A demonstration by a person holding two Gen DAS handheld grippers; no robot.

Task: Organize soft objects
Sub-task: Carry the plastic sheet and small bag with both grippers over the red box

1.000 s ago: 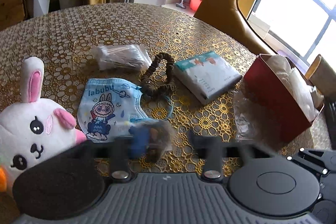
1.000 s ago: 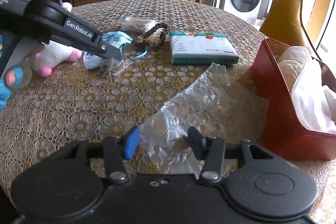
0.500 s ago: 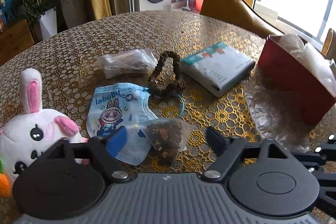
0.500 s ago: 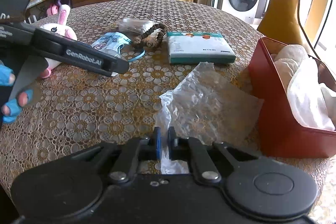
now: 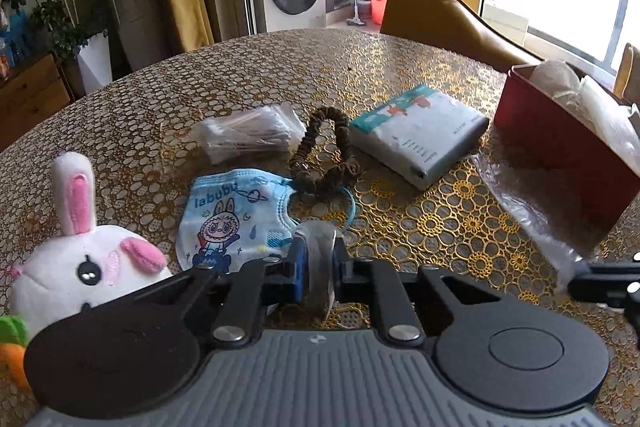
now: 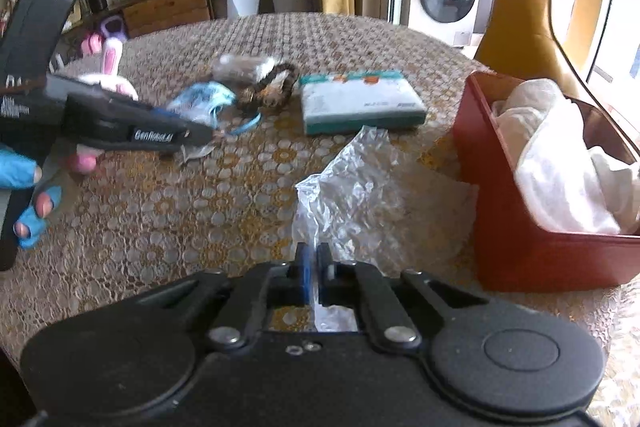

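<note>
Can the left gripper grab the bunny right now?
Probably not yet. The left gripper has just closed on a small clear packet, so it is full. The bunny sits close beside it with nothing between, so once it lets go, likely yes.

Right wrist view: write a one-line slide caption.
Right gripper shut on a clear plastic bag beside the red box of white cloths.
</note>
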